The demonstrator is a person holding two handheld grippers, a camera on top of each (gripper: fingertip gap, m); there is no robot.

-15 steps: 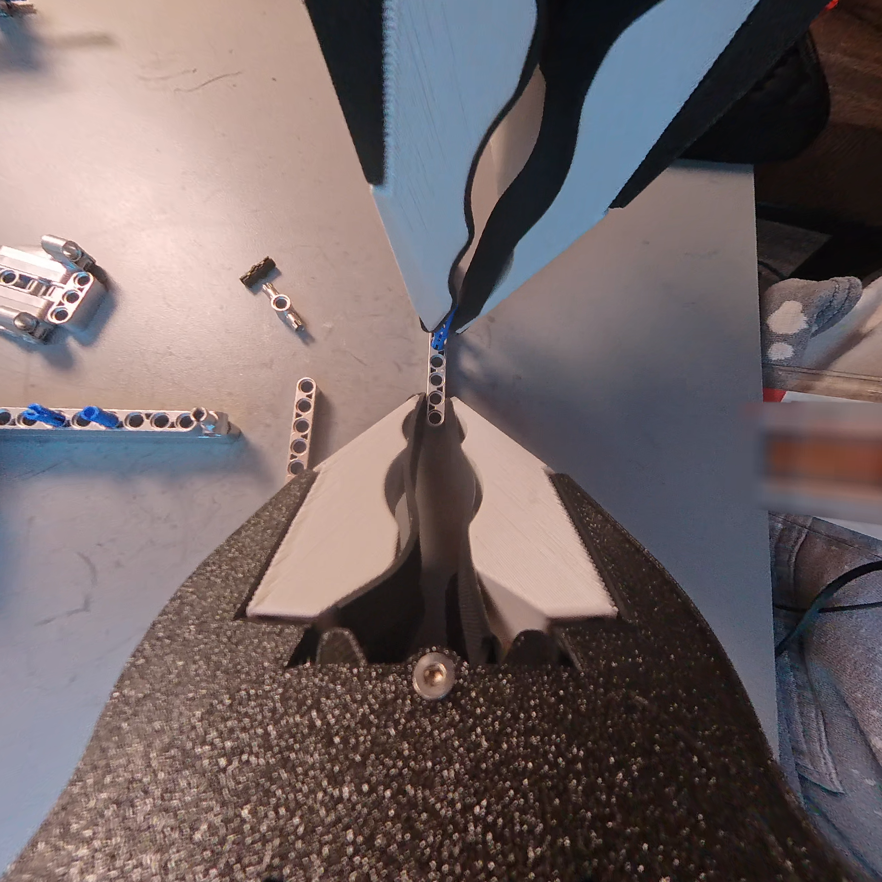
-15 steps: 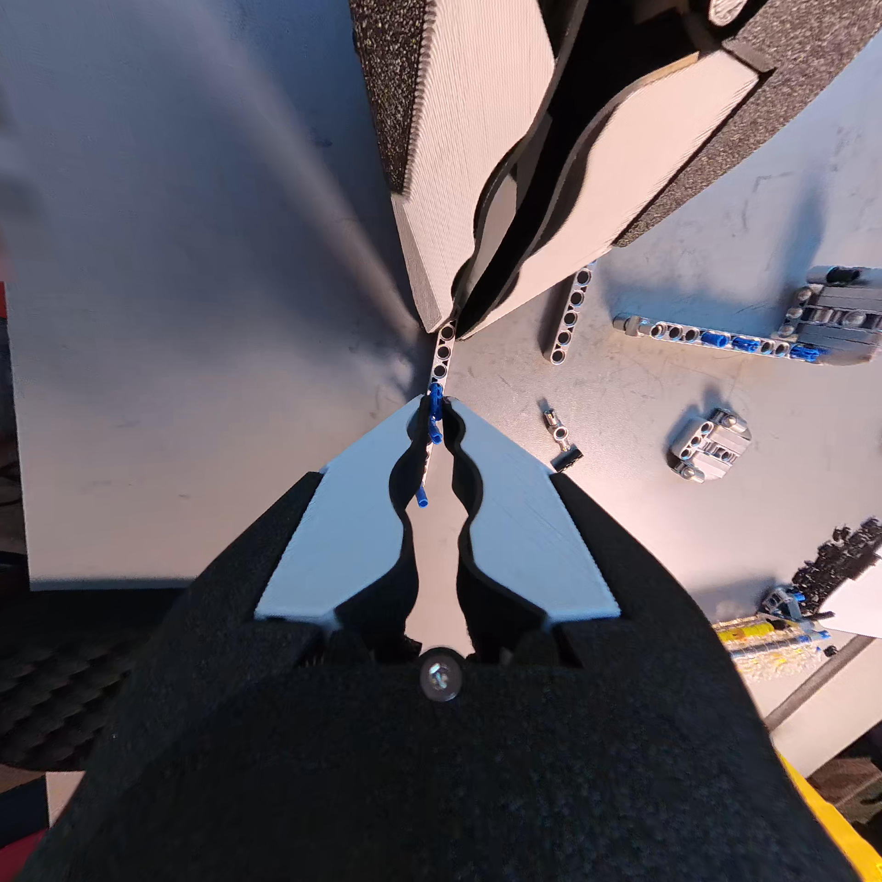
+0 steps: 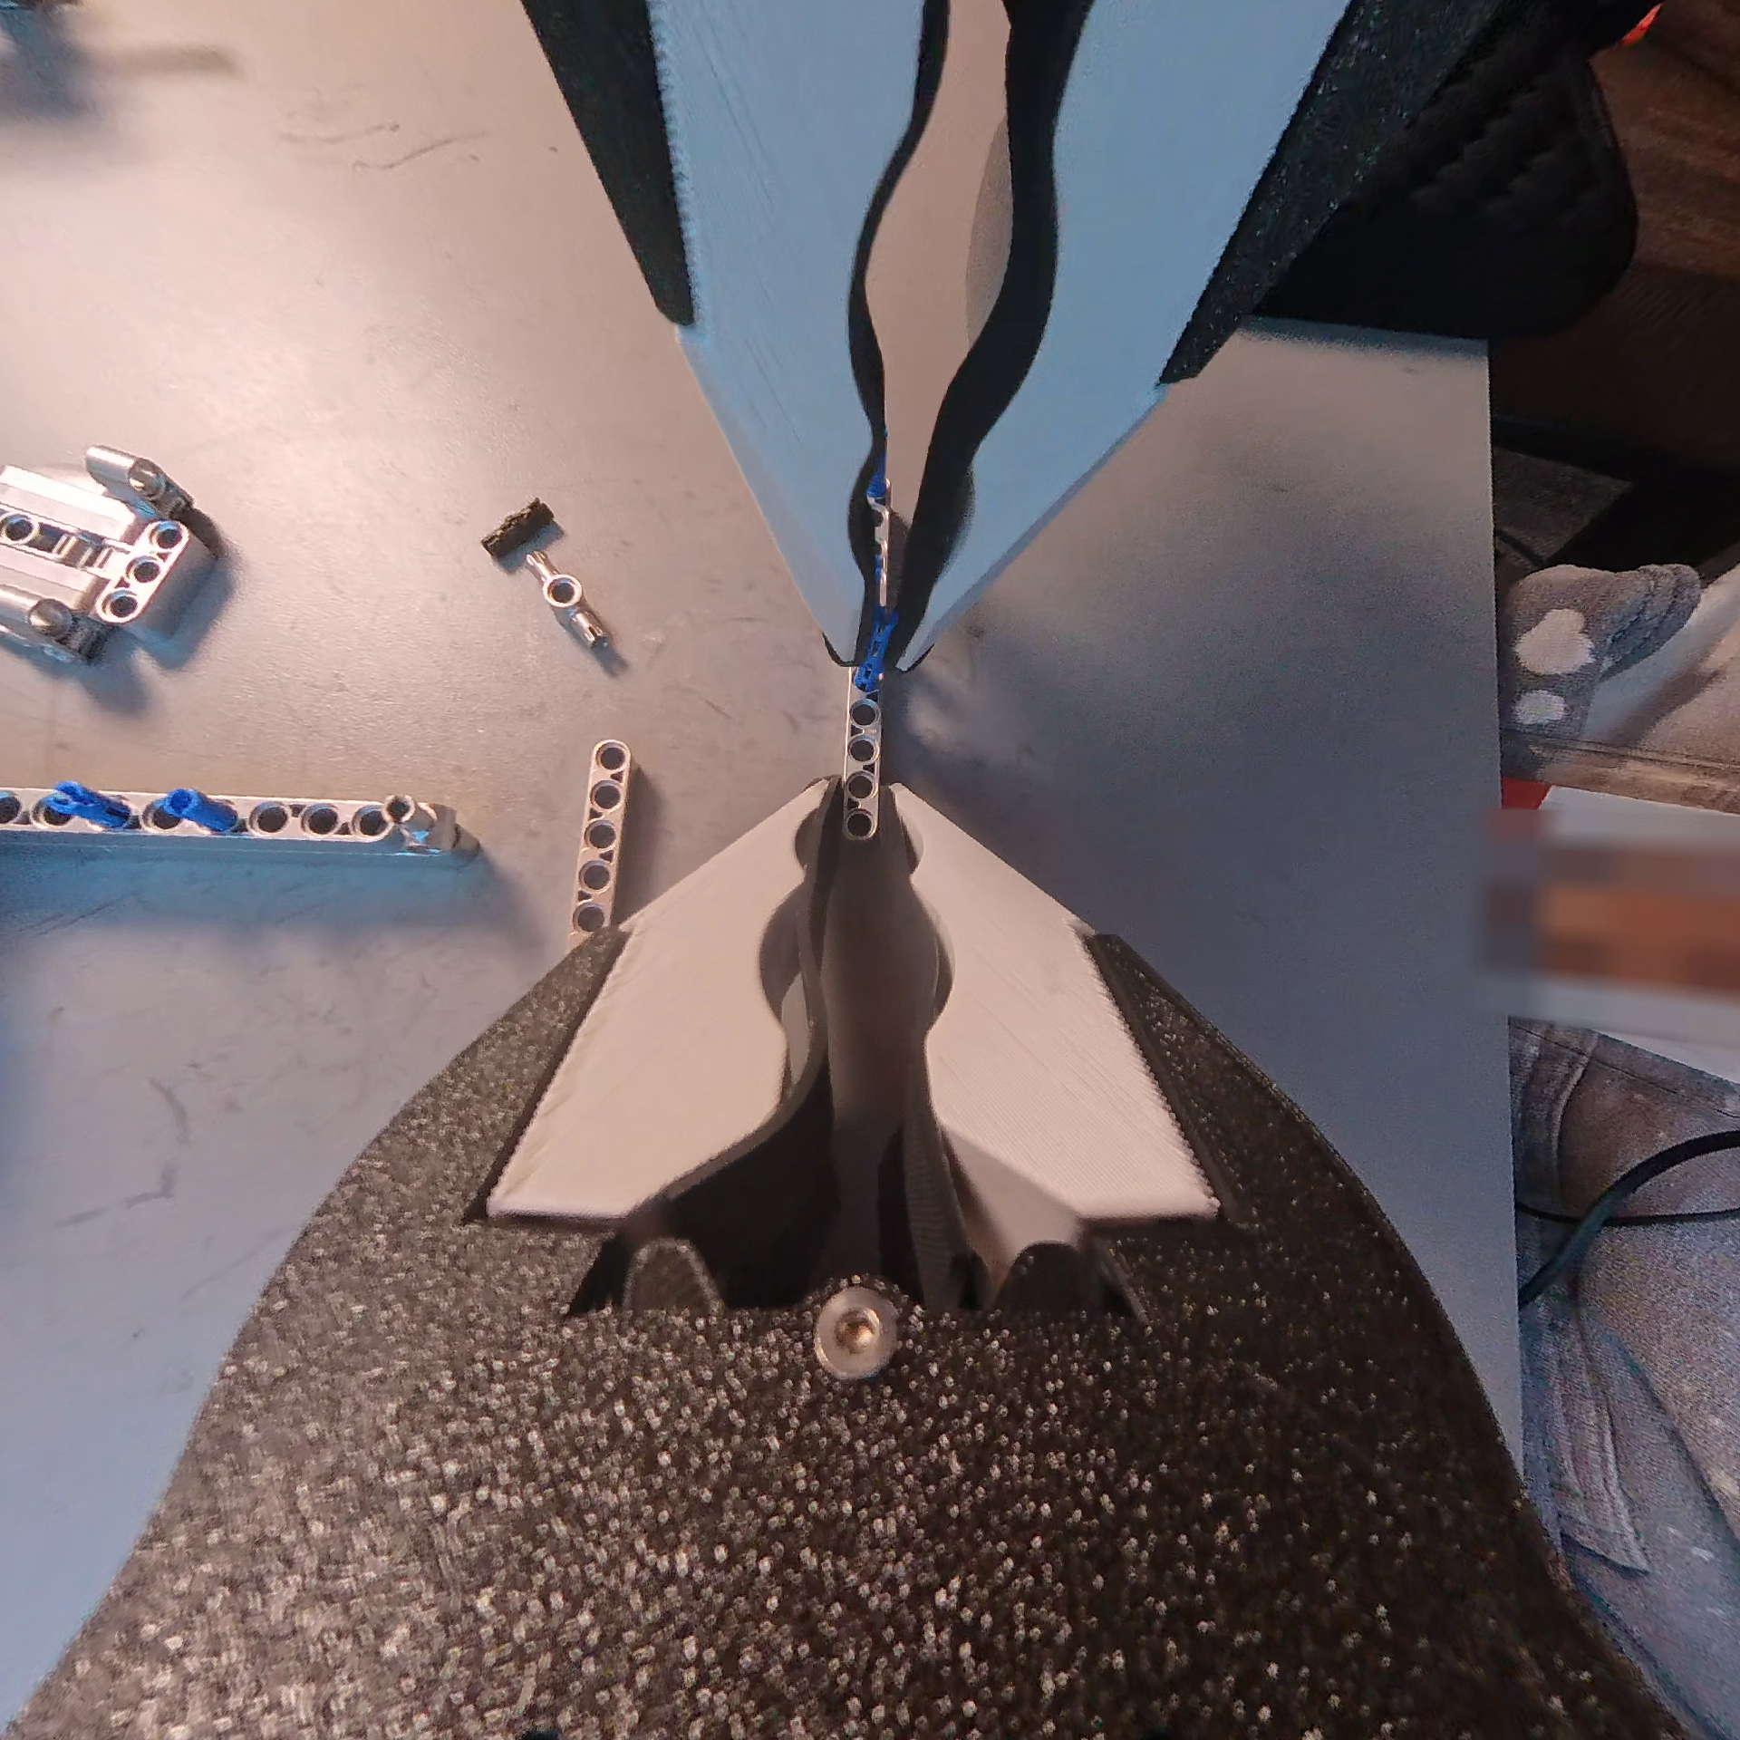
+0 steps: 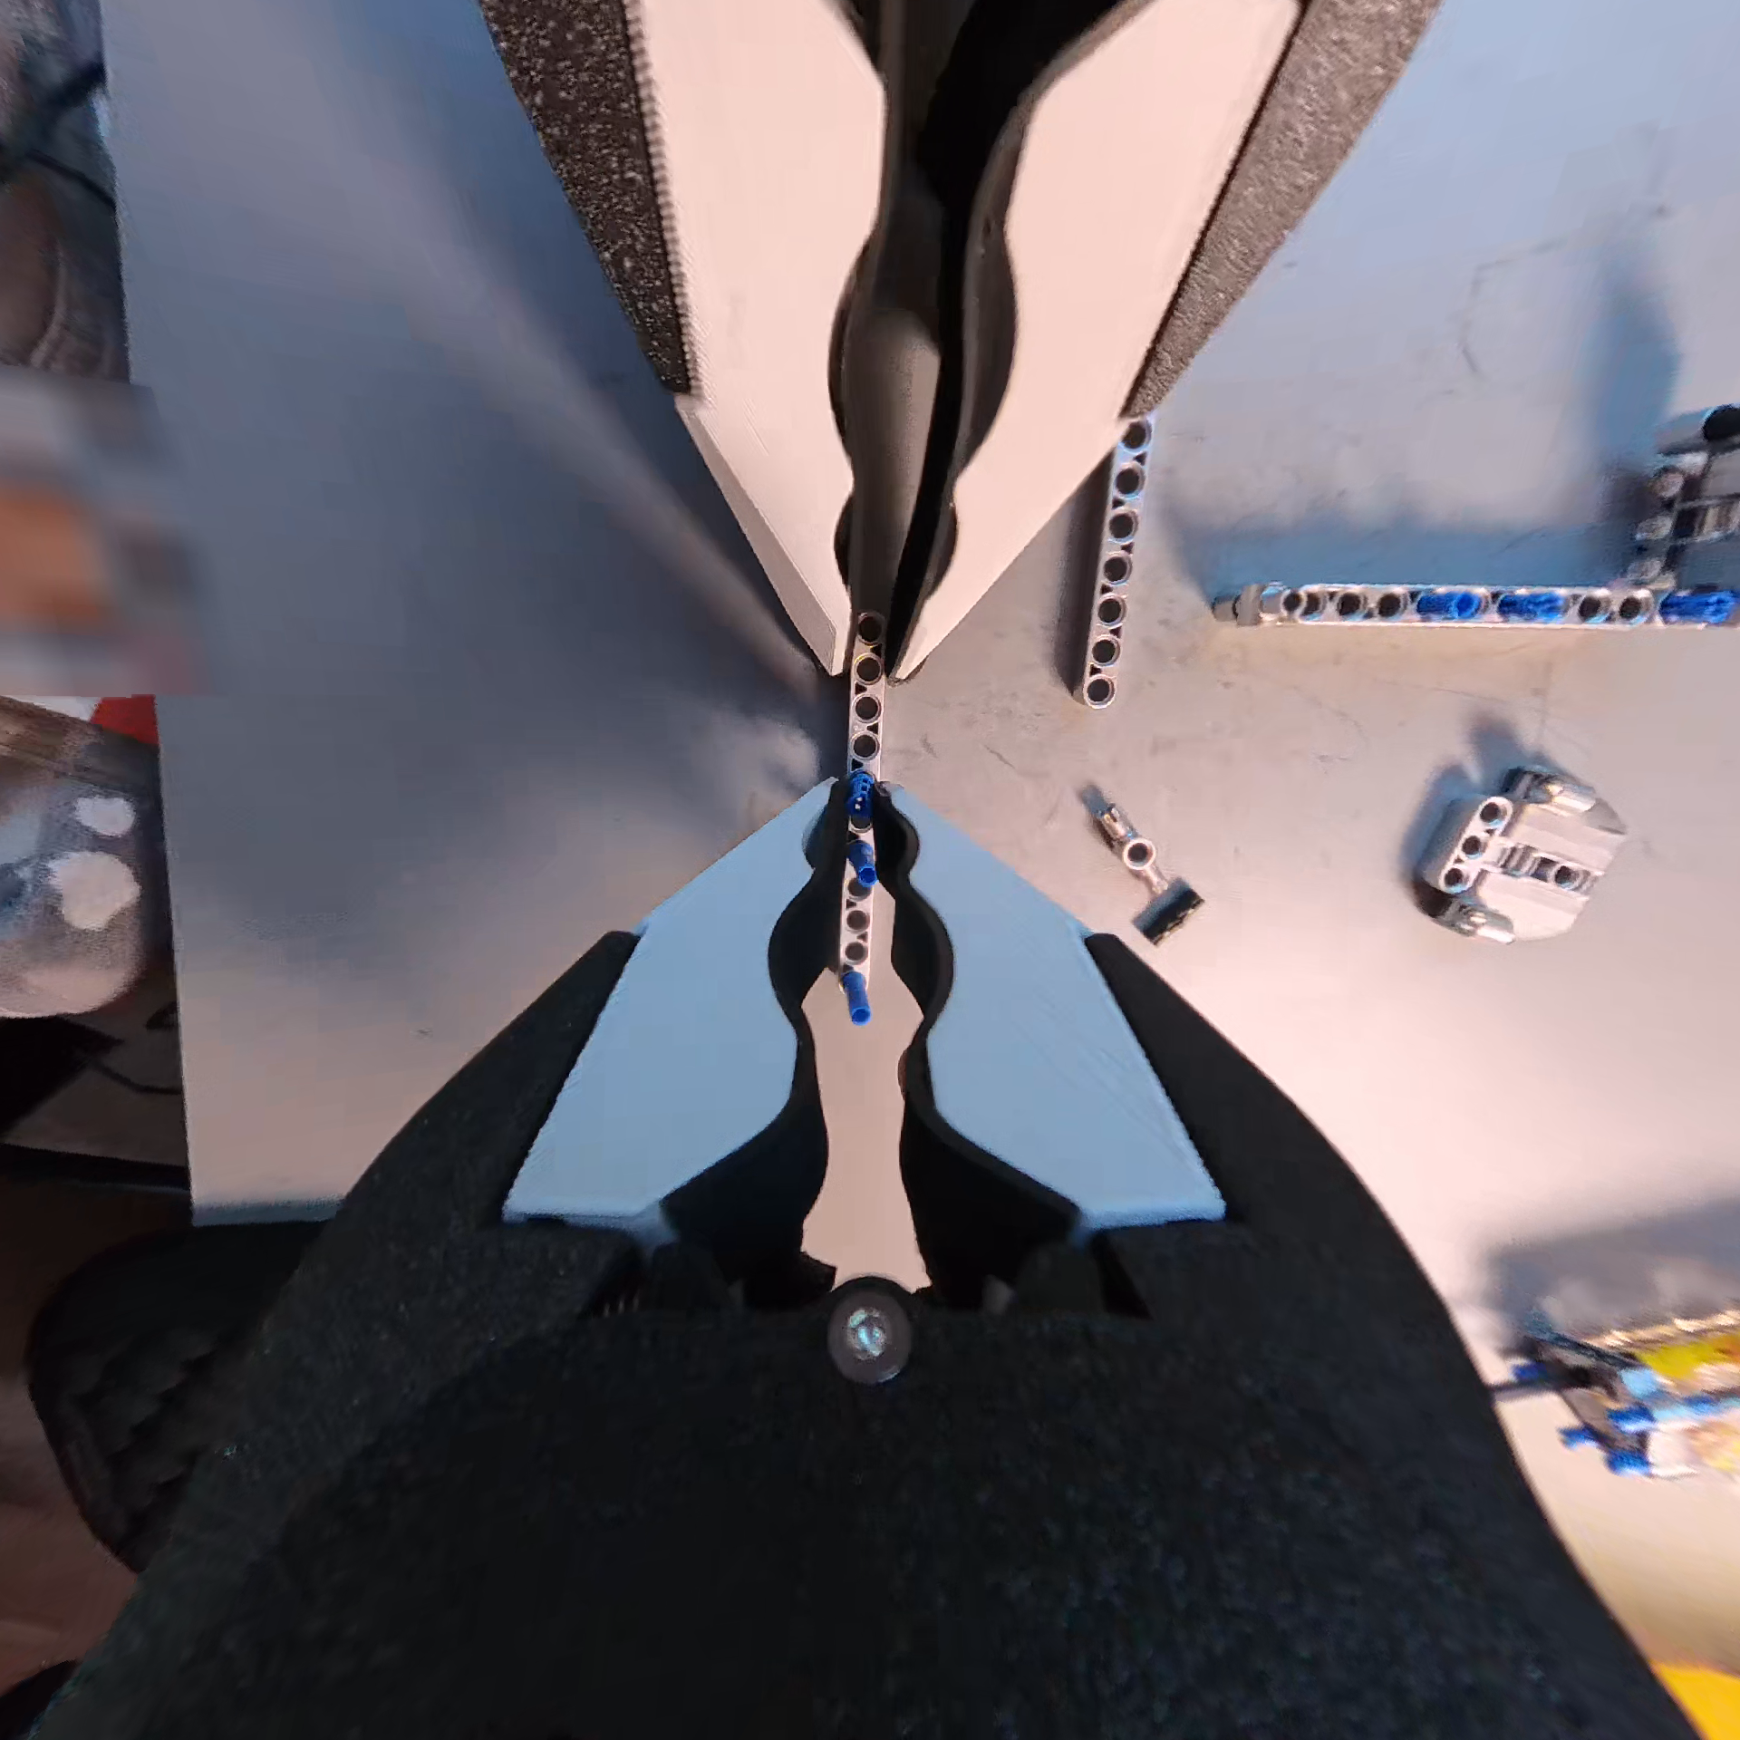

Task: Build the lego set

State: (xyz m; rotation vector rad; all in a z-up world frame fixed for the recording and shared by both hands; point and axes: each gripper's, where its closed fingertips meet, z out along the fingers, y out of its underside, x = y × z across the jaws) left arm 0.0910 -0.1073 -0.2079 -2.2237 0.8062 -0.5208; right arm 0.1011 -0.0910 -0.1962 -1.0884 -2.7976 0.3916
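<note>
Both grippers meet tip to tip over the grey desk, sharing one thin grey perforated beam. The left gripper has its fingers clamped on one end of the beam; the right gripper has its fingers clamped on the other end, where blue pins sit in the holes, one of them poking out near the beam's end between the finger roots. The beam is held off the surface, spanning the short gap between the two sets of fingertips, roughly in line with both. Judged from this hold, good handling means keeping the two grips coaxial so the slim beam is not bent or twisted, and squeezing on the beam's flat sides rather than on the pins. On the desk beside them lie a loose short beam, a long beam with blue pins, a small axle connector with a black bush and a grey block assembly.
</note>
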